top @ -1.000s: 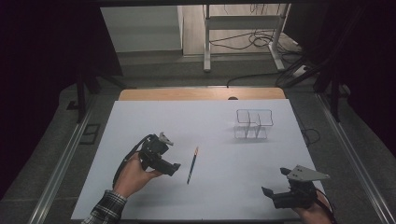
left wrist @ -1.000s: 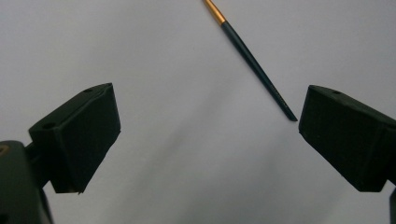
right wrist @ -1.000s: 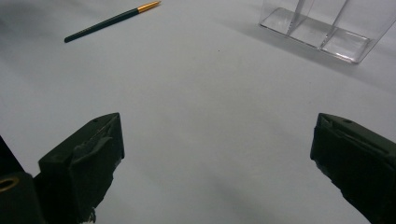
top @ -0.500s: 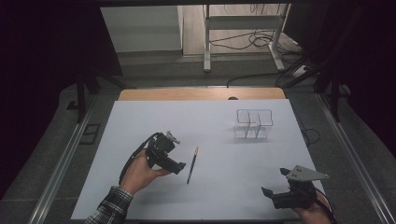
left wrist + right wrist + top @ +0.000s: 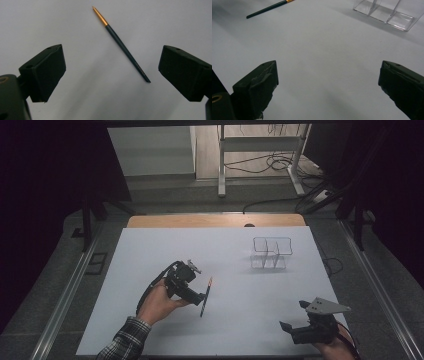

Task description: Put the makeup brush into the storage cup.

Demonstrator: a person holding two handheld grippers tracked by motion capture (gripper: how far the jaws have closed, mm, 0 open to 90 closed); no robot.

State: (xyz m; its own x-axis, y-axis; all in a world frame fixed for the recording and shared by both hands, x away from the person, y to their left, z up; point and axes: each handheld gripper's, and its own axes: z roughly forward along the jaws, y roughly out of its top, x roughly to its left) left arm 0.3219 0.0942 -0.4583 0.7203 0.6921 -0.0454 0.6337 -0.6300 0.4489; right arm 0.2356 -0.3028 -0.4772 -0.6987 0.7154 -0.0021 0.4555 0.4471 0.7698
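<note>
Care matters now: with my left gripper (image 5: 200, 297) spread wide just beside the thin brush (image 5: 121, 45) lying flat on the white table (image 5: 150, 255), I should straddle its dark shaft squarely before closing, while my right gripper (image 5: 292, 330) idles open well apart.

The dark pencil (image 5: 125, 47) bears a small printed marking near its blunt end, too blurred to read.
</note>
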